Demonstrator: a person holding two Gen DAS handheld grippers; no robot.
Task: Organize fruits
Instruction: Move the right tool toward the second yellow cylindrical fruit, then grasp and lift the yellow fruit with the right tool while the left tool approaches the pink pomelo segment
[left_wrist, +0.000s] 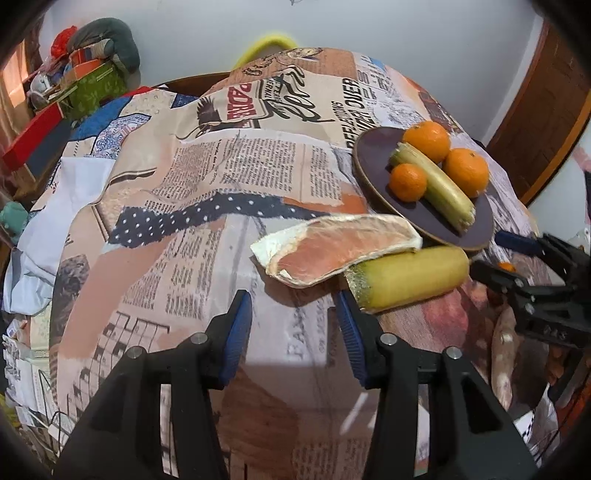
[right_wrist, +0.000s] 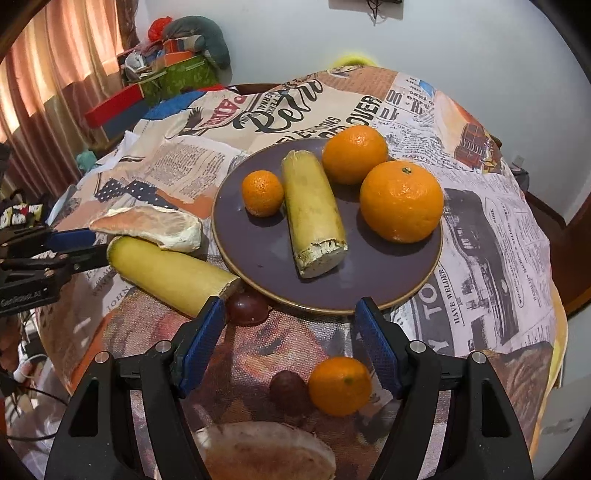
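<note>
A dark purple plate (right_wrist: 388, 280) (left_wrist: 373, 147) holds three oranges (right_wrist: 402, 201) (left_wrist: 466, 171) and a yellow-green stalk piece (right_wrist: 314, 214) (left_wrist: 439, 188). A second stalk piece (right_wrist: 166, 273) (left_wrist: 406, 277) lies on the cloth left of the plate, beside a pink pomelo wedge (right_wrist: 151, 225) (left_wrist: 332, 251). A small orange (right_wrist: 340, 386) and a dark round fruit (right_wrist: 288, 387) lie between my right gripper's fingers. Another dark fruit (right_wrist: 246, 308) sits by the plate rim. My right gripper (right_wrist: 291, 347) is open and empty. My left gripper (left_wrist: 293, 332) is open and empty, just short of the second stalk piece.
The round table wears a newspaper-print cloth (left_wrist: 221, 177). A brownish pomelo piece (right_wrist: 266, 446) lies at the near edge. Boxes and clutter (right_wrist: 166, 74) stand beyond the table on the left. A wooden door (left_wrist: 546, 110) is at the right.
</note>
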